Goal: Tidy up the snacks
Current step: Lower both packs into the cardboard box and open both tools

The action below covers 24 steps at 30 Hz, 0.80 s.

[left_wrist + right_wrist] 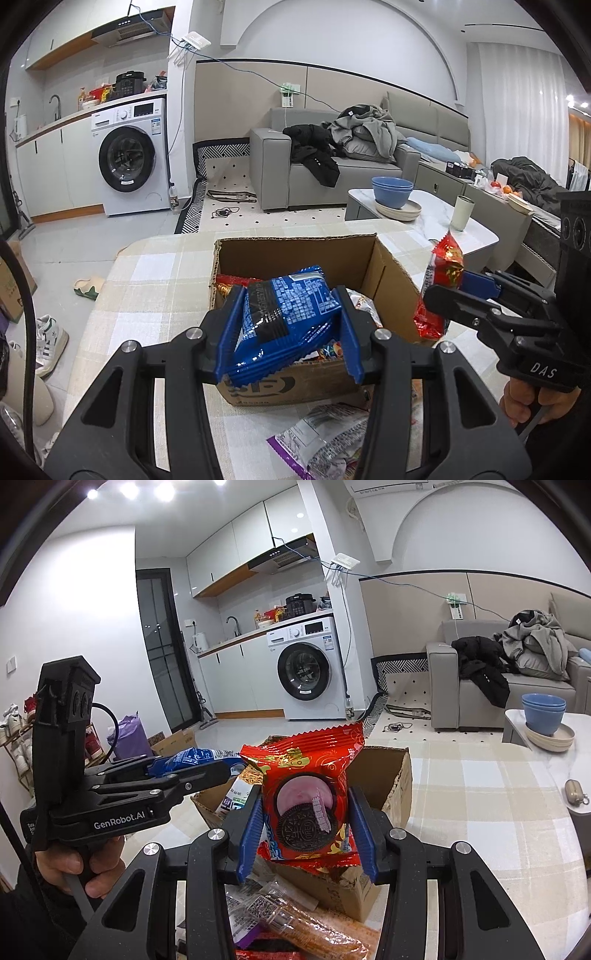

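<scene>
Left wrist view. Left gripper clamped on blue snack pack, pads pressing its two side edges, pack tilted and carried above open cardboard box. Box on checked bench, already partly filled with wrappers. Hold by the edges probably meant to let the pack fall flat once released. Right gripper visible at right edge, clamped on red snack pack, pack hanging upright just beside the box's right wall, outside the rim. More loose snacks on bench in front of box, not yet sorted.

Right wrist view. Right gripper pinching red snack pack by its sides, printed face with cookie picture toward camera, top crimp up. Cardboard box directly behind and below pack, mouth open. Left gripper coming in from left with blue snack pack between its jaws, near box's left rim. Hand on left gripper's handle. Long orange snack and other wrappers on bench in foreground, still outside box.

Judgement: both packs mid-carry toward box, one per gripper, likely to save a trip; drop-in not yet done.
</scene>
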Each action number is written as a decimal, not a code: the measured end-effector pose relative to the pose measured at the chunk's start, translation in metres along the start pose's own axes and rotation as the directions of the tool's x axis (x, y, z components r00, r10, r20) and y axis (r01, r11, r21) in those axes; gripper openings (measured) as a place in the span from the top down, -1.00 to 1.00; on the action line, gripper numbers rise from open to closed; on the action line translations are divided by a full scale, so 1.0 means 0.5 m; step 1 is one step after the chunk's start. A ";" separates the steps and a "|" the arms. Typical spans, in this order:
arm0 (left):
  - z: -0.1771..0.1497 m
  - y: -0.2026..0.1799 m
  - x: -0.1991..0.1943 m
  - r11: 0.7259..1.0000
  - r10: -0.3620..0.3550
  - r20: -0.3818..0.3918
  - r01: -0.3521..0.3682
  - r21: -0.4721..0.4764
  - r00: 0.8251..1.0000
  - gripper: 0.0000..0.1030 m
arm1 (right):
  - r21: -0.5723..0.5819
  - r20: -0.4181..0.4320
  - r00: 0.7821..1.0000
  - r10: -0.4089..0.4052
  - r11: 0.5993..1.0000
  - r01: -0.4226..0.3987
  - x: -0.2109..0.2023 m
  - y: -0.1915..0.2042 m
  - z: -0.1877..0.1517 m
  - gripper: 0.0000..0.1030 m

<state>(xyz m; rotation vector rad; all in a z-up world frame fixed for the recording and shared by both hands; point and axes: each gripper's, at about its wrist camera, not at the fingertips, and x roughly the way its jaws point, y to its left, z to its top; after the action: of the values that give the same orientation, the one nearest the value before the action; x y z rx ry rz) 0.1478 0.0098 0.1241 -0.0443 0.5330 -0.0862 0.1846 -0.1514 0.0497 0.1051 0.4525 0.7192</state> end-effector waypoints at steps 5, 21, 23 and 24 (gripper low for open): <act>0.000 0.007 0.035 1.000 -0.007 -0.017 0.007 -0.011 1.000 0.14 | 0.006 -0.009 1.000 0.004 1.000 -0.004 0.026 -0.005 -0.001 0.12; -0.019 0.009 0.125 0.999 0.016 -0.063 -0.014 0.033 0.998 0.13 | -0.012 -0.044 0.999 -0.021 1.000 0.021 0.057 0.002 -0.004 0.16; -0.023 0.002 0.127 0.998 0.016 -0.065 -0.013 0.056 0.998 0.12 | -0.013 -0.054 0.998 -0.030 0.999 0.029 0.055 0.000 -0.005 0.16; -0.025 -0.001 0.128 0.998 0.019 -0.069 -0.014 0.066 0.997 0.10 | -0.015 -0.057 0.998 -0.037 0.999 0.036 0.053 -0.001 -0.005 0.15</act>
<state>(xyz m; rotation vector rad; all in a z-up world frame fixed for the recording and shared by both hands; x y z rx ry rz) 0.1964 0.0029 0.0812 0.0272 0.5997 -0.0891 0.2012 -0.1347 0.0377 0.0630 0.5029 0.6907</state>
